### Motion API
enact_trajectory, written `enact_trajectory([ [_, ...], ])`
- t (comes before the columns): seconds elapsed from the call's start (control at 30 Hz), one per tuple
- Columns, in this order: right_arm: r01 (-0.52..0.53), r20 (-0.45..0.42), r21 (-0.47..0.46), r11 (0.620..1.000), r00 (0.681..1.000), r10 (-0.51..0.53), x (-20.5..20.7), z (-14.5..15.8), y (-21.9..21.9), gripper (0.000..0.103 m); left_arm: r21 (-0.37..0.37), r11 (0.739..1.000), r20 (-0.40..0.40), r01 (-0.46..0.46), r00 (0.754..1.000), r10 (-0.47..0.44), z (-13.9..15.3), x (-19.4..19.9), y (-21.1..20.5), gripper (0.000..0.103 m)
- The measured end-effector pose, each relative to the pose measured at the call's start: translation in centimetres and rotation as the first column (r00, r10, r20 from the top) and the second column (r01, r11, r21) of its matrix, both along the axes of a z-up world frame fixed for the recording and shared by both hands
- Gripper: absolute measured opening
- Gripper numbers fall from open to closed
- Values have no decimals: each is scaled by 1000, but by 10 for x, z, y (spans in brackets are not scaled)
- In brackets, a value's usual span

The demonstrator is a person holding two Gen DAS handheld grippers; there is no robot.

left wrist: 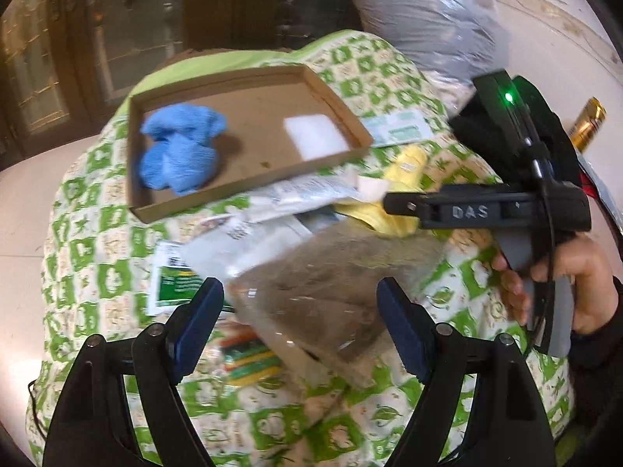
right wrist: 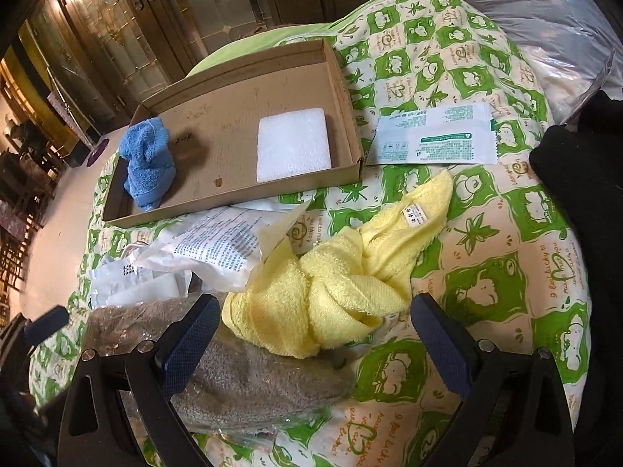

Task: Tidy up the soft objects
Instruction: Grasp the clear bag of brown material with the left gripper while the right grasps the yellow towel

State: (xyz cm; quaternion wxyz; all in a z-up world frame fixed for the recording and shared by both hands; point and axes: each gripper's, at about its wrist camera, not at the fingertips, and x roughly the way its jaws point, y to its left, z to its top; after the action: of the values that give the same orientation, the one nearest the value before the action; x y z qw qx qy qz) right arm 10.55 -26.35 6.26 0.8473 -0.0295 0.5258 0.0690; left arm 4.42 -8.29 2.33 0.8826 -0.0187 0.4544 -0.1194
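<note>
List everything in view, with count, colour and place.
cardboard tray: one, brown, on the quilt, far side
blue towel: one, in the tray's left end
foam pad: one, white, in the tray's right end
yellow towel: one, bunched on the quilt, in front of the right tool
grey towel in clear wrap: one, in front of the left tool
printed packets: several, white and green, scattered on the quilt
quilt: one, green and cream
left tool: open
right tool: open
hand: one, holding the right tool
</note>
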Motion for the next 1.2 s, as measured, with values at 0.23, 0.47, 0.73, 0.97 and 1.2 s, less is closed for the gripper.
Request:
enact_trajectory([
  [0.23,-11,-12,-22,1000,1000,10,13,-15,5,100,21,995,-52,98,994,-97,-14,9,-23,83],
  [0.47,-37,-49,-80,996,998,34,41,-44,15,97,102,972,-128,210,972,-197,-39,31,-56,85],
  [0.73,-21,-75,-86,996,997,14,49,-52,14,66,-20,979,-217,203,955,-203,-51,62,-58,85],
  [0.97,11,-48,-50,999,999,-13,47,-50,6,54,-40,978,-212,205,955,-209,-54,51,-63,47],
  [1.2,12,-28,-22,1000,1000,-13,38,-43,1,52,-71,983,-155,171,971,-180,-39,19,-55,28],
])
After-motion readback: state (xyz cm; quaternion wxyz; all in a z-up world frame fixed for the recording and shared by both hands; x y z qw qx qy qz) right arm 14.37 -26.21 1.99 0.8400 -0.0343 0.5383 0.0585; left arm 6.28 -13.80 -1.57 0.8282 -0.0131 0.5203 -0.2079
